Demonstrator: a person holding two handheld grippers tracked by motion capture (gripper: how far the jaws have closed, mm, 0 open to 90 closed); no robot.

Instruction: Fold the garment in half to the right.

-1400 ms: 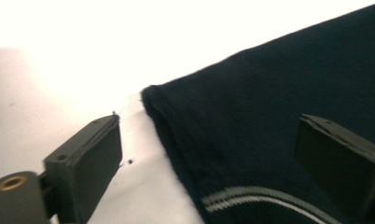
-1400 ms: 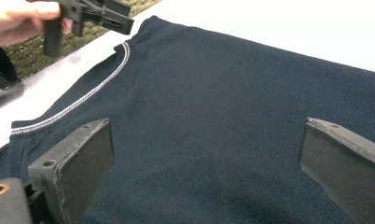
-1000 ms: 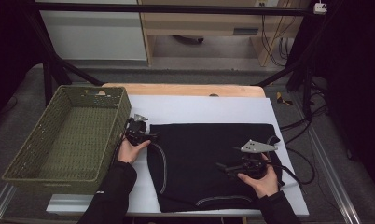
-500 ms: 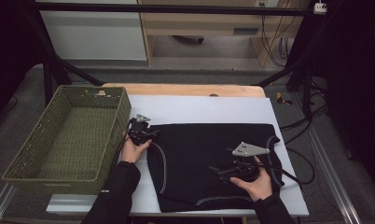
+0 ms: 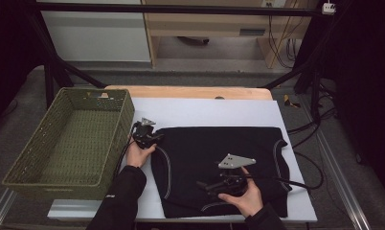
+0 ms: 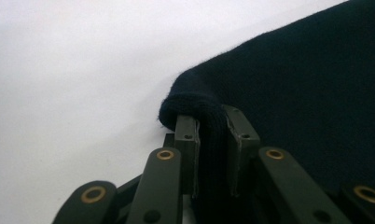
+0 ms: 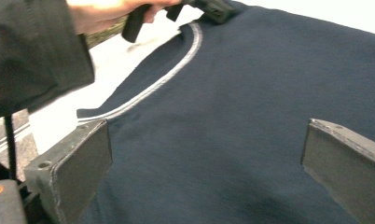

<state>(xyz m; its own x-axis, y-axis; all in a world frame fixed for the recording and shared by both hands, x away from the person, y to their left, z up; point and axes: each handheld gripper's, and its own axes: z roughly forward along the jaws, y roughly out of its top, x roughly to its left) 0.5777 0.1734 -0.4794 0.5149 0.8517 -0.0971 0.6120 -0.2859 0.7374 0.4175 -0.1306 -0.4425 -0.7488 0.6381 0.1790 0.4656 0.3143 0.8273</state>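
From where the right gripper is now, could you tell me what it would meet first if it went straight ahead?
Probably the black garment itself: the right gripper has open jaws low over the cloth; farther along is the left gripper.

Sleeves: black, long, on both forearms (image 5: 119, 199).
Left claw (image 6: 212, 122): black jaws, brass-coloured rivets.
Right claw (image 5: 203, 185): grey three-cornered plate, black cable trailing.
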